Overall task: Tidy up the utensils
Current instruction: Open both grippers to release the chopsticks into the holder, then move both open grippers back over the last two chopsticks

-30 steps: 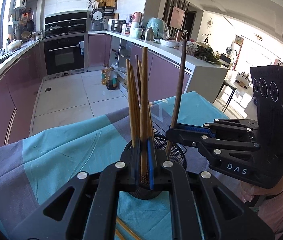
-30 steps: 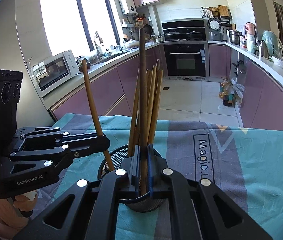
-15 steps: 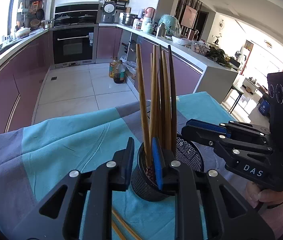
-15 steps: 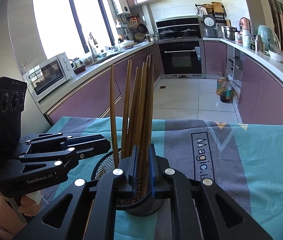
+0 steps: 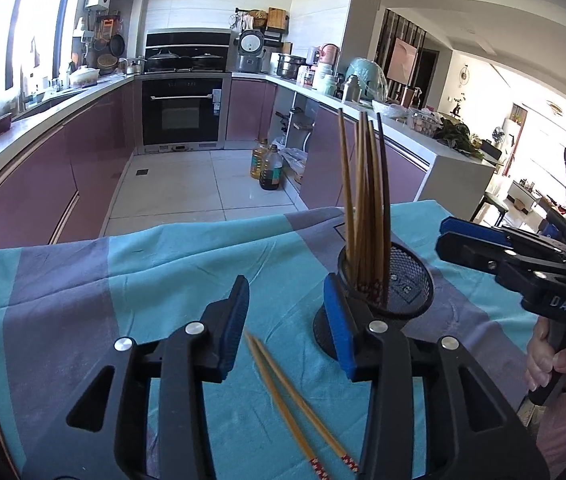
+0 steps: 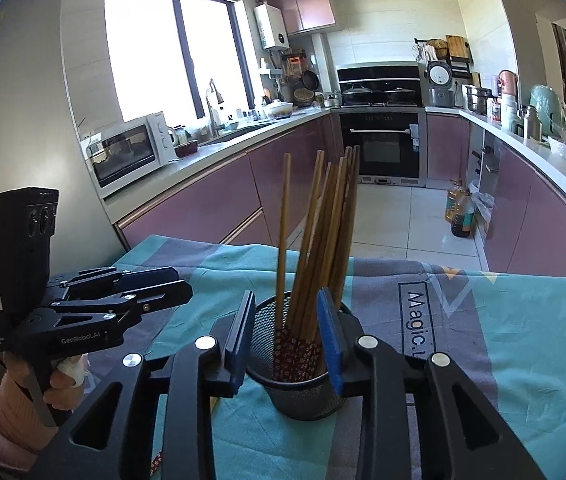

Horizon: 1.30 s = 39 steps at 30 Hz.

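A black mesh holder (image 5: 399, 284) stands on the blue-and-grey tablecloth (image 5: 123, 280) with several wooden chopsticks (image 5: 365, 208) upright in it. My left gripper (image 5: 287, 324) is open and empty, just left of the holder, above two loose chopsticks (image 5: 291, 396) lying on the cloth. My right gripper (image 6: 285, 340) is open and empty, its jaws standing either side of the holder (image 6: 299, 380) and its chopsticks (image 6: 319, 248). Each gripper shows in the other's view, the right one (image 5: 479, 248) and the left one (image 6: 155, 292).
The table's far edge drops to a tiled kitchen floor (image 5: 187, 192). Purple cabinets (image 6: 219, 208) and counters run along both sides, with an oven (image 5: 181, 112) at the back. Oil bottles (image 5: 267, 164) stand on the floor.
Both grippers let go of chopsticks, which now stand in the holder, and opened wide. My left gripper drew back to the left, bringing two loose chopsticks on the cloth into view.
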Motion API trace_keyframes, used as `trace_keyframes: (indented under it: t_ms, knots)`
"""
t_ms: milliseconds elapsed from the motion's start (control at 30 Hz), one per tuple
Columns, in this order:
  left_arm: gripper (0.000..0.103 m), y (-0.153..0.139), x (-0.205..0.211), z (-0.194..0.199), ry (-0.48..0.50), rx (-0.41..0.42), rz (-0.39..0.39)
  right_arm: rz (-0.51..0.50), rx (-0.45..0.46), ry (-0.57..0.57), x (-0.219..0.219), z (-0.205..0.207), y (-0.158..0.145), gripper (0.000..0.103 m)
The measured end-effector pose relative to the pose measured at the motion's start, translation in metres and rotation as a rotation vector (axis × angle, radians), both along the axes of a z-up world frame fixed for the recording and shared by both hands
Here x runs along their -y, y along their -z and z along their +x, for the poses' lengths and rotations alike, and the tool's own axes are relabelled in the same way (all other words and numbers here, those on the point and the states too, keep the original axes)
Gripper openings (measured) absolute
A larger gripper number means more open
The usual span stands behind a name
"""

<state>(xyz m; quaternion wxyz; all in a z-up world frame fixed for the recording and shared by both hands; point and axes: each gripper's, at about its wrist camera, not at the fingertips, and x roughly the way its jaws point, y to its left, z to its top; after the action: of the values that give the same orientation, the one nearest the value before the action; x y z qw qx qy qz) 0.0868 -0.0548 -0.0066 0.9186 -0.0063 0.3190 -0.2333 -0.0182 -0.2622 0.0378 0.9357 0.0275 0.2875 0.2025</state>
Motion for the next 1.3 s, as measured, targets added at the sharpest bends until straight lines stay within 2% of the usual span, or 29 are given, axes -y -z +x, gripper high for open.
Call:
trace_keyframes:
  t_ms: [233, 500, 633, 1100, 1300]
  knots:
    - [0.040, 0.033, -0.037, -0.029, -0.037, -0.039, 0.047, -0.024, -0.056, -0.096, -0.028, -0.016, 0.018, 0.037]
    - [0.041, 0.076, -0.046, -0.043, -0.063, -0.133, 0.087, -0.061, -0.238, -0.146, -0.065, -0.008, 0.080, 0.037]
    - [0.041, 0.088, -0.047, -0.045, -0.073, -0.153, 0.111, -0.080, -0.286, -0.155, -0.075, -0.005, 0.100, 0.037]
    - [0.041, 0.099, -0.035, -0.044, -0.062, -0.183, 0.135, -0.126, -0.298, -0.112, -0.084, 0.000, 0.113, 0.035]
    - [0.041, 0.102, -0.033, -0.043, -0.055, -0.185, 0.139, -0.144, -0.297, -0.102, -0.085, 0.002, 0.114, 0.030]
